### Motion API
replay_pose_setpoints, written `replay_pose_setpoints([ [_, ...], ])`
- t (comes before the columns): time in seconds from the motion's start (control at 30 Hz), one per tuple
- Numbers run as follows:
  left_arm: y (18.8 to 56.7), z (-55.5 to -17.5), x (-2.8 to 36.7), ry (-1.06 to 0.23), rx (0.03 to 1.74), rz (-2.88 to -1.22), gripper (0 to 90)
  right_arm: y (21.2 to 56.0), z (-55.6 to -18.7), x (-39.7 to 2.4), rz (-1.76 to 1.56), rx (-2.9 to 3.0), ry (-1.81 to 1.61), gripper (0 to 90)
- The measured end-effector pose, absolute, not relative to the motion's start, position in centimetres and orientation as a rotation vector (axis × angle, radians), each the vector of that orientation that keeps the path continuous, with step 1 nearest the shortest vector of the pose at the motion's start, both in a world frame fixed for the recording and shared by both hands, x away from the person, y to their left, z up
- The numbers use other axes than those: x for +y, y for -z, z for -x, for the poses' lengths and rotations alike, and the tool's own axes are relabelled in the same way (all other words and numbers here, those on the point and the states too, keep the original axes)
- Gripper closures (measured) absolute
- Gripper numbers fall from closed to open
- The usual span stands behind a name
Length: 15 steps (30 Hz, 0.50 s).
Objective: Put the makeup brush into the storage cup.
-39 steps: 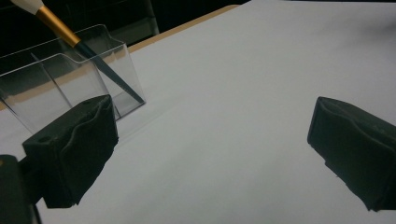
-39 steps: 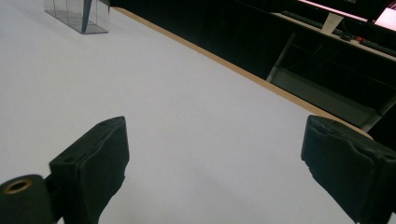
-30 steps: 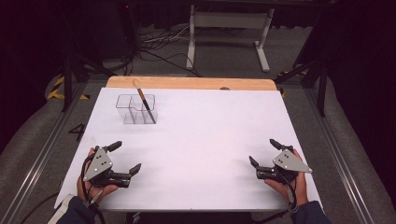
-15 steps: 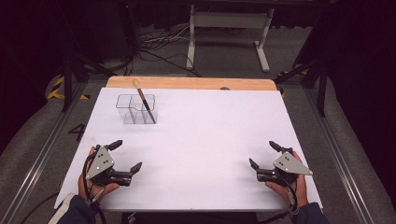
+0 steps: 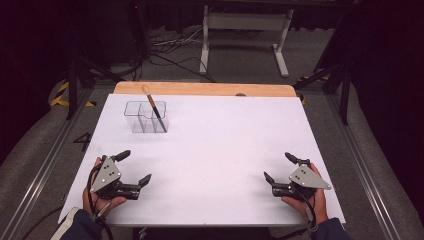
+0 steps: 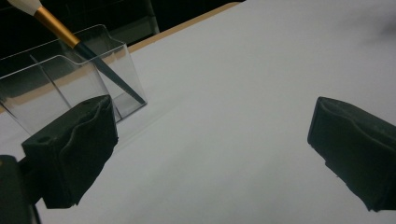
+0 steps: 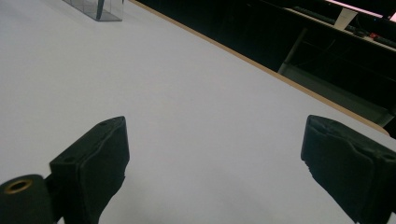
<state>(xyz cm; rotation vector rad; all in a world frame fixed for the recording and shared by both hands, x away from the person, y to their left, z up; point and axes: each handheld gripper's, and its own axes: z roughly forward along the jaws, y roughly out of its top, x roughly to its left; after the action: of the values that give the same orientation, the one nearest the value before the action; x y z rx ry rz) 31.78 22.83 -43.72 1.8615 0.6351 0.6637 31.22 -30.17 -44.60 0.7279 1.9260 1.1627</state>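
A clear plastic organizer [image 5: 146,117] with several compartments stands at the far left of the white table top [image 5: 225,150]. A brush [image 5: 152,105] with a dark handle, gold ferrule and pale tip leans in it, tip up. My left gripper [image 5: 136,166] rests open near the front left edge, well short of the organizer. From the left gripper view the organizer [image 6: 70,79] and brush [image 6: 84,51] sit just beyond the left pad, with nothing between the open jaws of the left gripper [image 6: 212,154]. At the front right, my right gripper [image 5: 276,166] is open and holds nothing, as is plain in the right gripper [image 7: 219,172] view.
A wooden strip [image 5: 200,89] runs along the table's far edge. Beyond it are floor cables [image 5: 170,47] and a white stand [image 5: 240,30]. Metal rails [image 5: 45,165] flank both sides of the table.
My left gripper has edged slightly to the right. The right gripper, the organizer and the brush have stayed put.
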Motion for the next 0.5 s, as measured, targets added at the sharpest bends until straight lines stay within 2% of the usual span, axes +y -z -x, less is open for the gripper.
replay_pose_setpoints([
  [0.5, 43.87, -31.85, 22.71, -0.674, 0.655, -1.879, 2.5, 44.96, -31.46, -29.77, -0.696, 1.963, -1.13, 8.8],
])
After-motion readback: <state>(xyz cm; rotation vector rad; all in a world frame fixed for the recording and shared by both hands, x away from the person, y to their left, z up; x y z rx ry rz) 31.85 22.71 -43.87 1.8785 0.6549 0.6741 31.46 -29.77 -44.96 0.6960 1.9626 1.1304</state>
